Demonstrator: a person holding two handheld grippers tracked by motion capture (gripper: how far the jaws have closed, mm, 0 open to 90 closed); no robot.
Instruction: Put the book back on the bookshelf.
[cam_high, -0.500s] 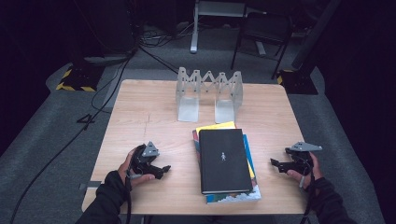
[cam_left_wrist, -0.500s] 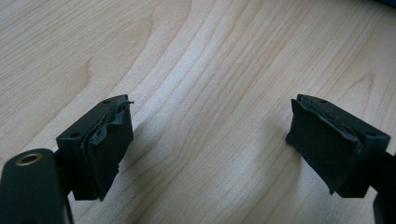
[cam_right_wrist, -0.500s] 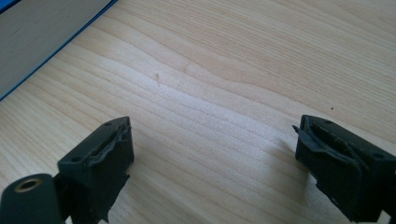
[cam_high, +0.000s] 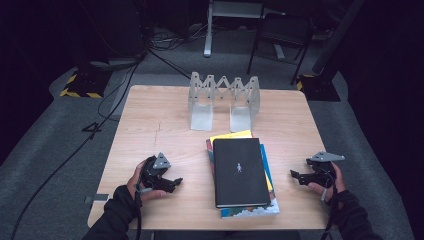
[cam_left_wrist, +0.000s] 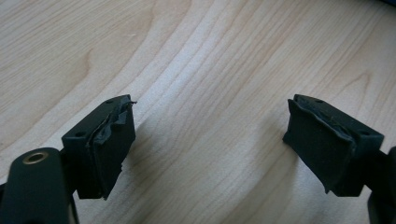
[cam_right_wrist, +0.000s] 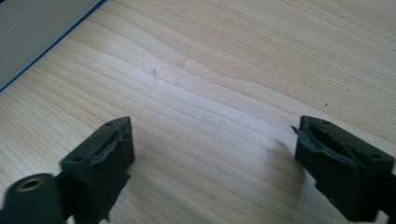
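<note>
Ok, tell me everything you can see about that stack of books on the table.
The stack of books lies flat on the wooden table, near its front edge and a little right of centre. On top is a black hardcover with a small pale figure on its cover. Beneath it, a yellow cover pokes out at the back, a blue edge shows along the right, and a colourful cover sticks out at the front. Nothing else touches it; the metal book rack stands apart behind it.

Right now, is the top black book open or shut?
Shut. The black book lies flat, cover up, on the stack of books on the table; no pages show spread.
</note>
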